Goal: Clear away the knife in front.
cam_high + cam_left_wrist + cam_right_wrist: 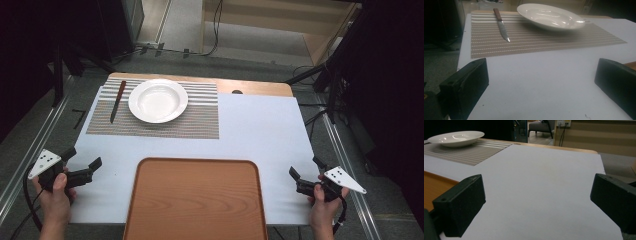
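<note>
The left gripper [82,161] hovers over the near left corner of the table, jaws spread wide with nothing between them; in the left gripper view they frame bare white surface. The right gripper [305,170] sits at the near right corner, likewise released and empty, its jaws standing well apart in the right gripper view. Each is held by a hand [55,200] that enters from the bottom edge, where the forearms are cut off.

Between the grippers lies a wooden tray [195,200], empty, its near edge cropped by the frame; the right gripper view catches only an orange corner of it [434,187].

Farther off, on the left half of the table, a striped placemat [165,122] carries a white deep plate [158,100] and, just to its left and apart from it, a knife [117,101] with a reddish-brown handle, blade pointing toward the person. The knife is nearest to the left gripper, though still well apart from it.

The white table cover [260,130] leaves a strip of wooden tabletop [260,88] showing along the far edge, where a small dark mark is too small to identify. Around the table the room is dim: dark stands and cables at both sides, grey floor, pale wooden furniture beyond.
</note>
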`<state>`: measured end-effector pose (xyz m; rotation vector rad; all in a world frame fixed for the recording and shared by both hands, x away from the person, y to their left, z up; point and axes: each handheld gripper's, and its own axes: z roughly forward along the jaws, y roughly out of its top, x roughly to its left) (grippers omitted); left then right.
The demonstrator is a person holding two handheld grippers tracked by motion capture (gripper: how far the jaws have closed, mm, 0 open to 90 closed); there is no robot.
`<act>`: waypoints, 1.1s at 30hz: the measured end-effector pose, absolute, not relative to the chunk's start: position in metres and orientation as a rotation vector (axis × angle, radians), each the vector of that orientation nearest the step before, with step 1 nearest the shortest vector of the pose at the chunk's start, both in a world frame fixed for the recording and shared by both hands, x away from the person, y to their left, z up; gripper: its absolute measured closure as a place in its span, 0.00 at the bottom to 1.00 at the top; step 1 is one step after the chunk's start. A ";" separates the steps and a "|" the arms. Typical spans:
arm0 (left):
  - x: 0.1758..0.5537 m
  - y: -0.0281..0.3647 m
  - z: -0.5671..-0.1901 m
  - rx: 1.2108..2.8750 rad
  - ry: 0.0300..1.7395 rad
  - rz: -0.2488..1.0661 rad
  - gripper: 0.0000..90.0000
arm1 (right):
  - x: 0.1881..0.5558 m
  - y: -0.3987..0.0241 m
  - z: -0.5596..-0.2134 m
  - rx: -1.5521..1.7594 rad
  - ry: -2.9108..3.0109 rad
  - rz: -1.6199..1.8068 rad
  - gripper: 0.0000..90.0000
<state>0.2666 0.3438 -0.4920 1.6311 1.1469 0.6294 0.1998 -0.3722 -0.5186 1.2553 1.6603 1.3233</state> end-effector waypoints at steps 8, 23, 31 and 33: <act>0.268 0.345 -0.489 1.644 1.153 0.628 0.00 | 0.200 -0.372 -0.519 1.253 1.665 1.336 0.00; 0.277 0.331 -0.463 1.640 1.147 0.666 0.00 | 0.198 -0.371 -0.519 1.247 1.660 1.335 0.00; 0.297 0.321 -0.452 1.660 1.133 0.670 0.00 | 0.198 -0.370 -0.519 1.248 1.663 1.328 0.00; 0.303 0.319 -0.449 1.658 1.132 0.672 0.00 | 0.198 -0.370 -0.519 1.248 1.662 1.327 0.00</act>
